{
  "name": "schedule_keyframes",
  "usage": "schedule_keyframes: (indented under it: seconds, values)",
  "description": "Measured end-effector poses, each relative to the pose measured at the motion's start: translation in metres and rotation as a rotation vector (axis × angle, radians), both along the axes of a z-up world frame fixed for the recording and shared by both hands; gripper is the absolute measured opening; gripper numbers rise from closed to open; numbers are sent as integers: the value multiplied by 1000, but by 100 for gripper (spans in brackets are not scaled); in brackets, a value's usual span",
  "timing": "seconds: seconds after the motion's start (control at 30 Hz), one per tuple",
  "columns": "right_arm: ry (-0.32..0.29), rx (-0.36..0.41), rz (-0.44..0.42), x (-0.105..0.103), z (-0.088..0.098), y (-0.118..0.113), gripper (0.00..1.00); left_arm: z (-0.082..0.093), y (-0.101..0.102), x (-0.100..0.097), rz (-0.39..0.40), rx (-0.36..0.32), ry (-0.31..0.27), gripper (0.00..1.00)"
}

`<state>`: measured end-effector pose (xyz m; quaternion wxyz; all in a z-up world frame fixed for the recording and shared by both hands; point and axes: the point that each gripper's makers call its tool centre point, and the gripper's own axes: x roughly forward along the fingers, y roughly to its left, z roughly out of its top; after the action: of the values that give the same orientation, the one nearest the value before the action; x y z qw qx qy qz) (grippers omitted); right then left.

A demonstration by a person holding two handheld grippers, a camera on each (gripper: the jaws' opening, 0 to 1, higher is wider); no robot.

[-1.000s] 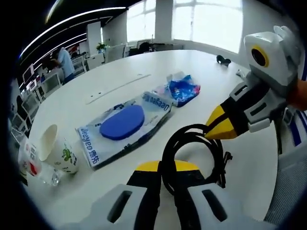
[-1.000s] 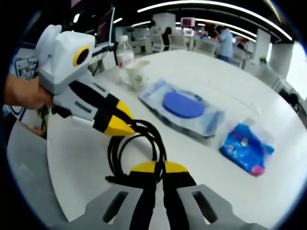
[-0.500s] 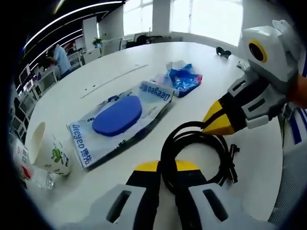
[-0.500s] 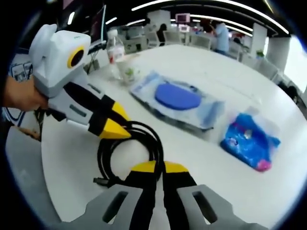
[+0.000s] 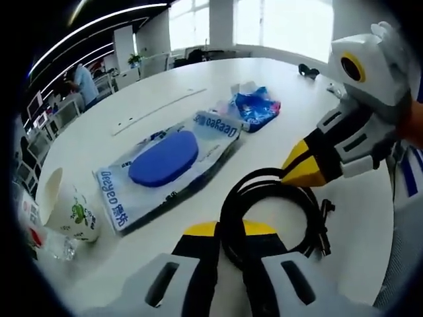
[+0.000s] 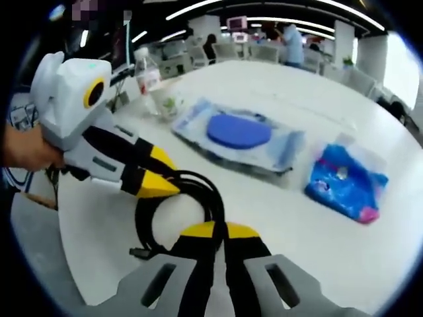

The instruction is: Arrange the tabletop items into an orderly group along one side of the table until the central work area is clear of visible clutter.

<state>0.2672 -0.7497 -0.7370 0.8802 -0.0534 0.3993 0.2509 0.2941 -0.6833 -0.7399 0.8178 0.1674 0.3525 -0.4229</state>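
Note:
A coiled black cable [image 5: 277, 211] lies on the white table [image 5: 132, 99] close in front. My left gripper [image 5: 223, 230] is shut on the coil's near side. My right gripper [image 5: 299, 174] comes in from the right, shut on the coil's far side. In the right gripper view the cable [image 6: 173, 205] runs between my right gripper [image 6: 218, 230] and my left gripper [image 6: 162, 186], each clamped on it. Beyond lie a clear packet with a blue disc [image 5: 164, 158] [image 6: 239, 132] and a blue bag of small items [image 5: 256, 105] [image 6: 347, 181].
A paper cup [image 5: 66, 205] [image 6: 168, 102] and a plastic bottle [image 6: 147, 76] stand near the table edge. A thin white strip [image 5: 158, 109] lies further out, and a small dark object [image 5: 307, 68] sits at the far end. Office chairs and people are behind.
Both grippers stay clamped on the cable. The coil has slid slightly, and both views have shifted a little with the hands.

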Motion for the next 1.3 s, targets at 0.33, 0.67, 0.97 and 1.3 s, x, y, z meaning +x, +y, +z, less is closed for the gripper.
schedule_keyframes:
  seconds: [0.33, 0.67, 0.97, 1.3]
  values:
    - [-44, 7, -24, 1, 9, -5, 14, 7, 5, 0, 27, -16, -14, 22]
    - [-109, 28, -29, 4, 27, -7, 37, 22, 15, 2, 58, -44, -48, 36]
    - [-131, 12, -9, 0, 32, -5, 54, 40, 28, 1, 115, -70, -94, 49]
    - [-164, 2, -35, -5, 41, -5, 73, 50, 54, -3, 186, -78, -122, 63]
